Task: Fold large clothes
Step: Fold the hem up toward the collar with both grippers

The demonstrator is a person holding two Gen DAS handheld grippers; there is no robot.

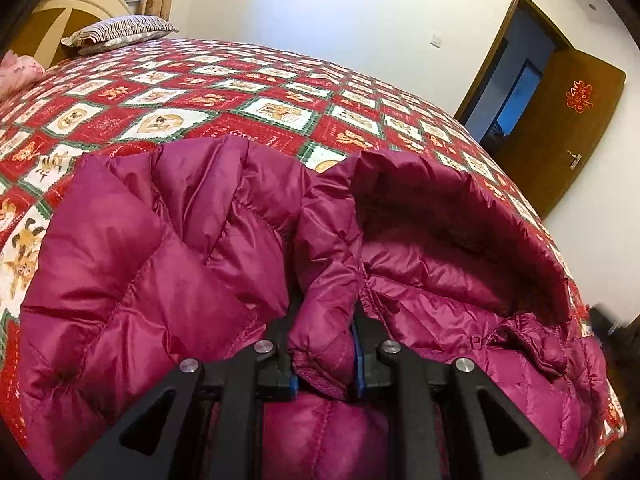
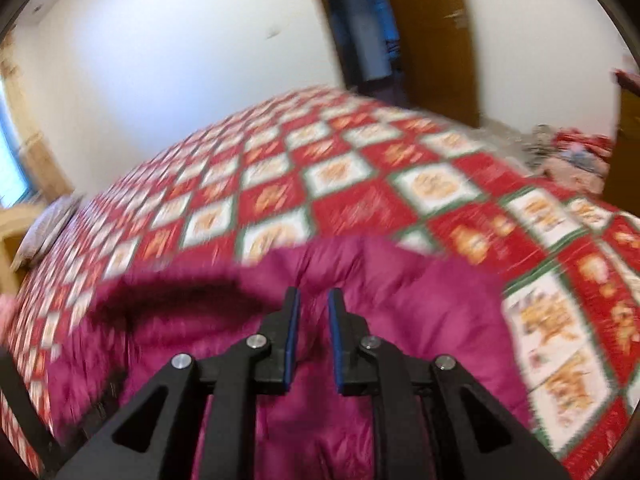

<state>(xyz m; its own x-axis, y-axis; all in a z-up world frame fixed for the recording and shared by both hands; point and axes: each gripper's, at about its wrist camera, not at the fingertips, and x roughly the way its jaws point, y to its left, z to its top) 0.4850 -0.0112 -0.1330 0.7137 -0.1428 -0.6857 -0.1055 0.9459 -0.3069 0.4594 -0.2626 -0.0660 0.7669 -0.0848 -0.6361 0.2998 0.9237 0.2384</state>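
Flanking jacket (image 1: 160,248): quilt (image 1: 224,92) (pillow (image 1: 120,30) beyond).

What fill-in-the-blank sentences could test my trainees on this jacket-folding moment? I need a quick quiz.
1. The left gripper is shut on a fold of the ____ jacket.
2. The jacket lies on a bed with a red, white and green ____ cover.
3. Nothing is between the pads of the ____ gripper.
4. At the head of the bed lies a striped ____.

Missing words: purple; checked; right; pillow
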